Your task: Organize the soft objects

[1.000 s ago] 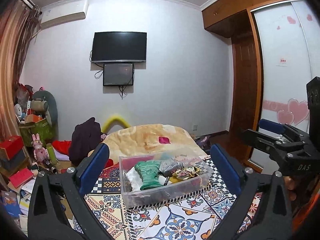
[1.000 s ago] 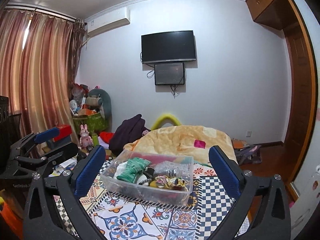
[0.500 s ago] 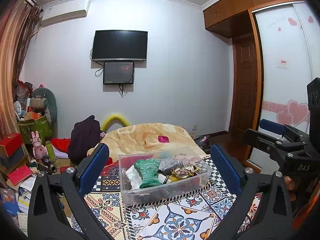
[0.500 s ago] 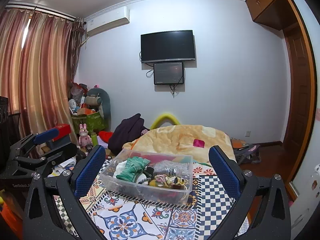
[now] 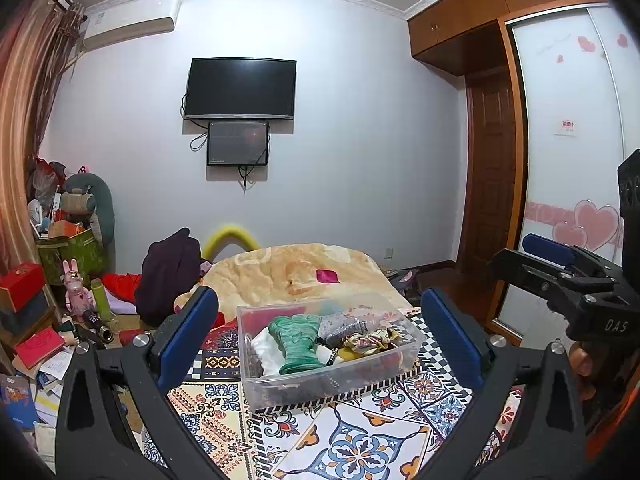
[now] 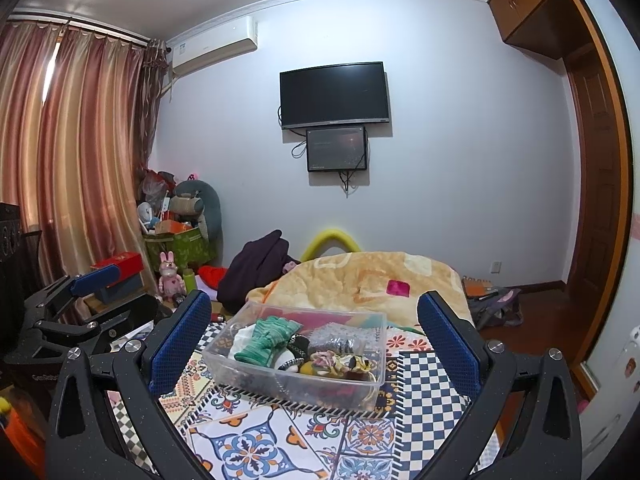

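A clear plastic bin [image 5: 304,388] [image 6: 248,372] sits on the patterned cloth [image 5: 352,440] [image 6: 248,444]. It holds soft things: a green knit glove [image 5: 298,344] [image 6: 264,340], a grey sparkly cloth [image 5: 340,326] [image 6: 340,338], a floral scrunchie [image 5: 368,340] [image 6: 336,360] and white fabric [image 5: 266,350]. My left gripper [image 5: 320,340] is open and empty, held in front of the bin. My right gripper [image 6: 314,336] is open and empty, also in front of the bin. Each gripper shows at the edge of the other's view: the right one [image 5: 560,276] and the left one [image 6: 72,300].
A beige blanket [image 5: 296,268] with a pink square [image 5: 328,276] lies behind the bin. A dark garment heap [image 5: 168,272], a pink bunny toy [image 5: 74,288], boxes and papers [image 5: 36,344] crowd the left. A wardrobe [image 5: 576,160] stands right; a TV [image 5: 240,88] hangs on the wall.
Both views have tilted up very slightly; the bin sits a touch lower in frame. Both grippers stay open and empty.
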{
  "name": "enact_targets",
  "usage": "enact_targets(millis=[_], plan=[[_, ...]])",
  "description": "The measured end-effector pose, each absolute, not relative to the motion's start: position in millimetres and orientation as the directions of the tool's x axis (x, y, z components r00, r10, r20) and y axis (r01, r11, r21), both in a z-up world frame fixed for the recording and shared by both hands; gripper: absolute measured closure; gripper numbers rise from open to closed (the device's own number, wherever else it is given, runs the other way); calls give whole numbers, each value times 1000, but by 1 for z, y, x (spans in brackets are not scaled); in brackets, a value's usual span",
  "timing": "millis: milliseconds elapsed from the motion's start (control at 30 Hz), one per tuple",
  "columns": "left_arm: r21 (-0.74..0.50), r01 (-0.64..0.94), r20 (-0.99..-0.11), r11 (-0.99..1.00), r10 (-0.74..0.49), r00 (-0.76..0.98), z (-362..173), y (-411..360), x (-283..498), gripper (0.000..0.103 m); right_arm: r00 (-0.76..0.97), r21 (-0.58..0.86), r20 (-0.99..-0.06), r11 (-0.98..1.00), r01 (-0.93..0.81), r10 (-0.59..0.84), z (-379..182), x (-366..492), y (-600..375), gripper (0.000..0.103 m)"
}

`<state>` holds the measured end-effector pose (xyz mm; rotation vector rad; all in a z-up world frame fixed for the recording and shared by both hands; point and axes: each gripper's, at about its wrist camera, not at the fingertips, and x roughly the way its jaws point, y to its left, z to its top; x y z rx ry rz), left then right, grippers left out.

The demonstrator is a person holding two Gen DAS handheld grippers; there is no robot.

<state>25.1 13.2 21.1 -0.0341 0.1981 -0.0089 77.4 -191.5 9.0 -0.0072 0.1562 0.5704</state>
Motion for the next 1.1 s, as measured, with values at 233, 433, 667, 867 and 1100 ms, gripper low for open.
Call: enact_targets(millis=[233,433,667,867,1100], plan=[[-34,7,-196,999,-14,981,21,13,25,0,828,39,-149,840,-541,540,10,77,-191,0],[-36,7,-196,999,-14,980,20,13,25,0,827,42,-150,839,-543,542,10,75,-191,0],[-43,12,-202,999,-20,979,20,13,26,0,827,41,-149,839,-542,542,11,74,-192,0],[-48,20,-200,999,-29,979,22,15,25,0,825,38,-152,837,-545,544,10,75,-192,0],[-44,19,-200,999,-27,980,24,14,25,0,825,35,-155,838,-545,544,9,74,-192,0]])
